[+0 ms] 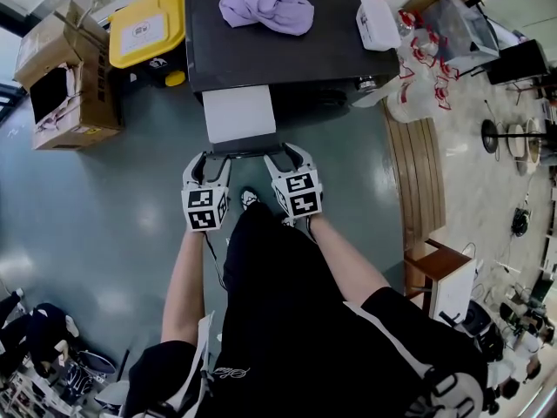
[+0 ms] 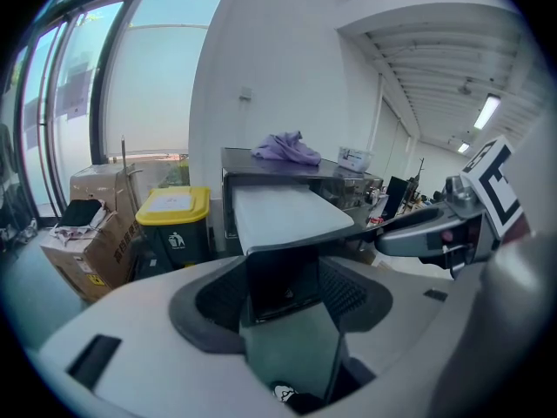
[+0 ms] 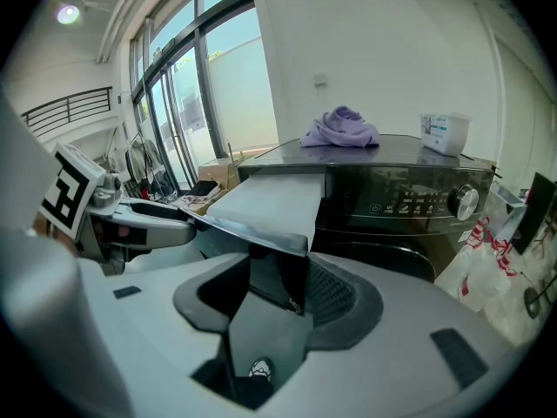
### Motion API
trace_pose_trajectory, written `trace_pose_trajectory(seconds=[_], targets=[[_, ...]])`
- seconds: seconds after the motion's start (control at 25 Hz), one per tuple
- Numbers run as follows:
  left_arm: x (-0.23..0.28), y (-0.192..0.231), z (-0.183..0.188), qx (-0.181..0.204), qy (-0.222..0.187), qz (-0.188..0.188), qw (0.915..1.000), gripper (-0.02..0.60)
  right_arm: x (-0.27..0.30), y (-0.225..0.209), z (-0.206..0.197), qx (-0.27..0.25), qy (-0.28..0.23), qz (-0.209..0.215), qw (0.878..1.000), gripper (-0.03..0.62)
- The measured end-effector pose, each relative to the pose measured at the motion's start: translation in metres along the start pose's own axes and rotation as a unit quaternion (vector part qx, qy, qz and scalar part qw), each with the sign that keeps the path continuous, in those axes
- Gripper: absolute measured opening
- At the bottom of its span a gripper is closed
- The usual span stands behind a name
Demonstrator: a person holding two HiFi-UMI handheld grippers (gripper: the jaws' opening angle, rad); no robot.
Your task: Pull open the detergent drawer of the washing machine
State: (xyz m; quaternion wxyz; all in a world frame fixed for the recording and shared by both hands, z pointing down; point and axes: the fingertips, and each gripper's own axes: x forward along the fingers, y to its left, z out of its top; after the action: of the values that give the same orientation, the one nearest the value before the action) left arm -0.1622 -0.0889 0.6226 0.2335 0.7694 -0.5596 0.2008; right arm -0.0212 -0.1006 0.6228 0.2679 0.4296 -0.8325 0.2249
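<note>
The washing machine point(image 1: 322, 55) is dark. Its detergent drawer point(image 1: 239, 116) stands pulled out toward me, pale on top with a dark front panel. My left gripper point(image 1: 209, 159) straddles the left corner of that front and my right gripper point(image 1: 288, 153) the right corner. In the left gripper view the dark drawer front point(image 2: 280, 277) fills the gap between the jaws of the left gripper point(image 2: 283, 290), under the drawer's lip. The right gripper view shows the same panel point(image 3: 278, 273) between the jaws of the right gripper point(image 3: 278, 286). Both jaw pairs close on it.
A lilac cloth point(image 1: 268, 0) and a white tub point(image 1: 377, 22) lie on the machine's top. A yellow-lidded bin point(image 1: 148, 26) and a cardboard box point(image 1: 65, 77) stand to the left. Plastic bags point(image 1: 418, 68) and a wooden bench point(image 1: 418, 172) are on the right.
</note>
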Motion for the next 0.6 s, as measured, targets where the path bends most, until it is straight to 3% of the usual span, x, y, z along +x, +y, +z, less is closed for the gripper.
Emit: trace_pose_trajectory(seconds=[0.6], targets=[[-0.0083,-0.0063,-0.0071,-0.001,0.002,0.004,1.0,0.248,-0.0084,0.0031,-0.0082,-0.001,0.0,0.007,1.0,0.193]])
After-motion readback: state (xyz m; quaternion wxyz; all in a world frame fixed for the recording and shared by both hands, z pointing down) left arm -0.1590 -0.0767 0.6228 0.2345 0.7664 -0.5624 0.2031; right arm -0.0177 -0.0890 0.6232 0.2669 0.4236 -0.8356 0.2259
